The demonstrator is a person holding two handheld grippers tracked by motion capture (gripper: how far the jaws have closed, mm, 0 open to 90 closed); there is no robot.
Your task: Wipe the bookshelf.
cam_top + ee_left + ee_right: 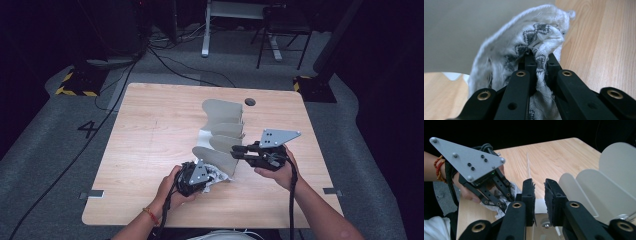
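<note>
White patterned cloth [524, 50] — pinched in left tool [537, 58], beside divider rack [222, 135]

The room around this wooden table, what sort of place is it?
Probably a lab or recording studio, not a home: the light wooden table stands alone on grey carpet in a darkened room, black cables trail over the floor, and black-and-yellow hazard-striped stand feet flank it.
</note>
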